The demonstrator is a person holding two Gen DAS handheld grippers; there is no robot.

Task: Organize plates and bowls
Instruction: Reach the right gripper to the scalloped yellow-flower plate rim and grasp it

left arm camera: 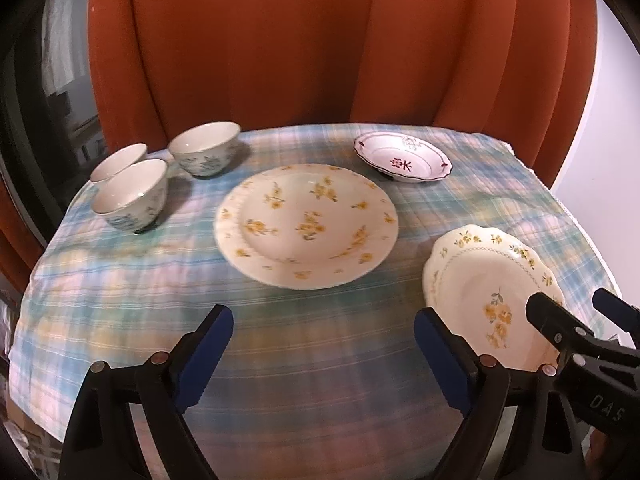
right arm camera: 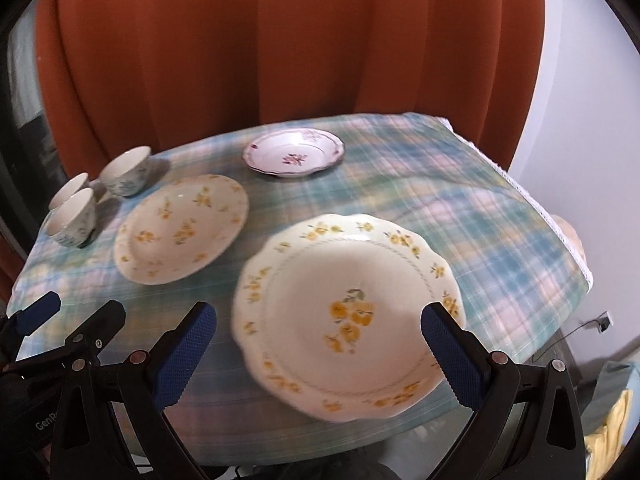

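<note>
Left wrist view shows our left gripper (left arm camera: 324, 354) with its fingers spread wide and nothing between them; only the checked cloth of the worktop (left arm camera: 120, 300) lies under the gap. Ahead of the fingers sits the large flowered plate (left arm camera: 306, 226). Beyond it and to the left stand three bowls (left arm camera: 132, 196), close together. The red-patterned dish (left arm camera: 402, 158) rests far ahead to the right.

Right wrist view shows our right gripper (right arm camera: 320, 354) also spread wide, its fingers framing the scalloped plate (right arm camera: 348, 316) without pressing on it. This plate lies just ahead of and between the fingers.

We judge the step in hand to be approaching the plates for stacking. To do it well:

1. Lower one finger to the cloth beside the near rim.
2. Slide that finger under the rim before closing.
3. Close slowly; glazed ware may slip.
4. Lift level.
</note>
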